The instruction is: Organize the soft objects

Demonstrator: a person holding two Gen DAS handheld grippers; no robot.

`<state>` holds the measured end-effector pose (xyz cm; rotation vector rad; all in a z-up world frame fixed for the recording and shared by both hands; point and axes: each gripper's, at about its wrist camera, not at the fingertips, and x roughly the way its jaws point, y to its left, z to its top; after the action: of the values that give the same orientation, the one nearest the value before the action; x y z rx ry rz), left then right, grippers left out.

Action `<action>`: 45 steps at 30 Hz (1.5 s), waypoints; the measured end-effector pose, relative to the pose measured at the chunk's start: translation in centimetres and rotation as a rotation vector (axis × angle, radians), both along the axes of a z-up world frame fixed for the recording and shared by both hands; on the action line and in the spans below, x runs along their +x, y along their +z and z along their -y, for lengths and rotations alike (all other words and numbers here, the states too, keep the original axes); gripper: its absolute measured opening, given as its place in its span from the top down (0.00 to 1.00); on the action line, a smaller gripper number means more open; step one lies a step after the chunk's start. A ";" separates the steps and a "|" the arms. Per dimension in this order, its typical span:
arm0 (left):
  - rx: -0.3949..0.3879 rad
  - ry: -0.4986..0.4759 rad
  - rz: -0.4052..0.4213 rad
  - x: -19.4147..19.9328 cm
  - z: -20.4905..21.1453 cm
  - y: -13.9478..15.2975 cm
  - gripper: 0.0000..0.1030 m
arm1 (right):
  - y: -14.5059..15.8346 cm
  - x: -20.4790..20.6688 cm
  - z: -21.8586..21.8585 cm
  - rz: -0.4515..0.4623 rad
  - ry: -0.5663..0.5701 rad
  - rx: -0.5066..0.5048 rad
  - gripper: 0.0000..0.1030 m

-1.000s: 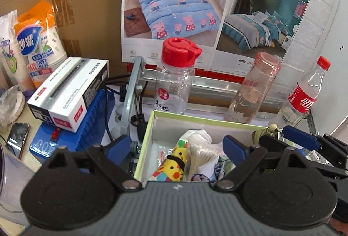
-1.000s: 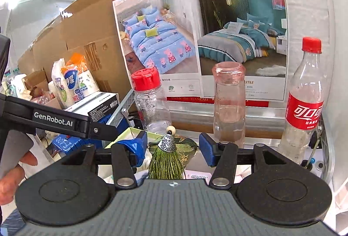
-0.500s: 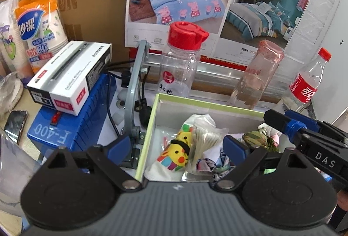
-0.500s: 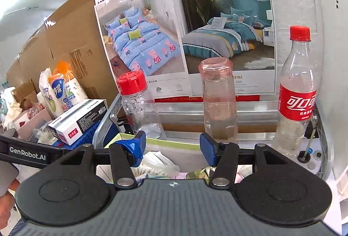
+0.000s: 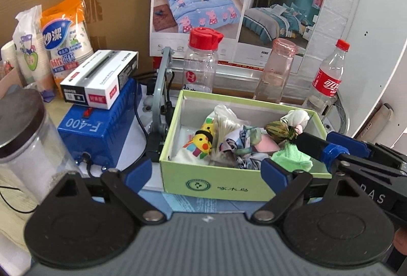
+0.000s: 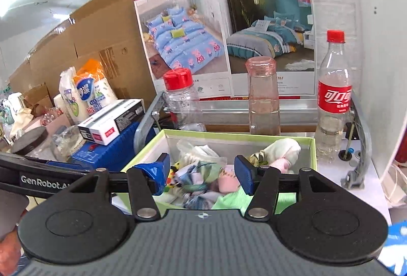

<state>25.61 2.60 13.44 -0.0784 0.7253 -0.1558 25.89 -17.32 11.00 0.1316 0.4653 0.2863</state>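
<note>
A light green box [image 5: 211,184] holds several soft things: a yellow plush toy [image 5: 203,142], patterned cloth [image 5: 244,141], a green cloth [image 5: 292,157], a white stuffed piece [image 5: 297,115] and a green tassel ornament [image 5: 278,128]. My left gripper [image 5: 206,171] stands wide open in front of the box's near wall, holding nothing. Over the box's right near corner my right gripper [image 6: 201,174] is open, with nothing between its pads. It also shows in the left wrist view as the right gripper [image 5: 320,143], beside the tassel. In the right wrist view, the green cloth [image 6: 231,199] lies just below the fingers.
Behind the box stand a red-lidded clear bottle [image 5: 202,64], a pink glass bottle [image 5: 274,72] and a cola bottle [image 5: 328,77]. Left of it sits a blue machine [image 5: 99,131] with a white carton [image 5: 101,77] on top. A clear jar [image 5: 23,133] stands near left.
The green tassel that hung between my right fingers now lies in the box. Both grippers have drawn back from the box, so its near wall has come into view.
</note>
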 end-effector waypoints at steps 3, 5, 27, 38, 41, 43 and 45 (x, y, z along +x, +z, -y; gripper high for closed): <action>0.002 0.001 0.039 -2.8 -0.2 0.6 0.11 | 0.4 -3.3 -0.5 0.042 -0.042 0.000 0.59; 0.007 0.007 0.079 -4.8 -0.3 1.2 0.11 | 0.6 -6.1 -0.9 0.084 -0.074 0.012 0.59; 0.091 0.045 0.258 -17.1 2.0 -3.1 0.00 | -5.2 -19.7 -0.6 0.230 -0.407 0.053 0.55; 0.128 0.071 0.165 -17.6 1.7 -7.7 0.00 | -8.0 -21.2 0.5 0.199 -0.423 0.041 0.54; 0.130 0.071 0.167 -18.0 1.6 -8.1 0.00 | -8.3 -21.6 -0.1 0.210 -0.400 0.037 0.54; 0.136 0.067 0.163 -18.2 1.6 -8.3 0.00 | -8.4 -21.7 -0.4 0.206 -0.386 0.026 0.54; 0.137 0.060 0.165 -18.7 1.6 -8.3 0.00 | -8.5 -21.9 -0.8 0.205 -0.377 0.019 0.54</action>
<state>6.96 0.96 5.17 0.0433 0.5667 -0.0535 3.97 -16.56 2.52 0.2025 0.2268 -0.0658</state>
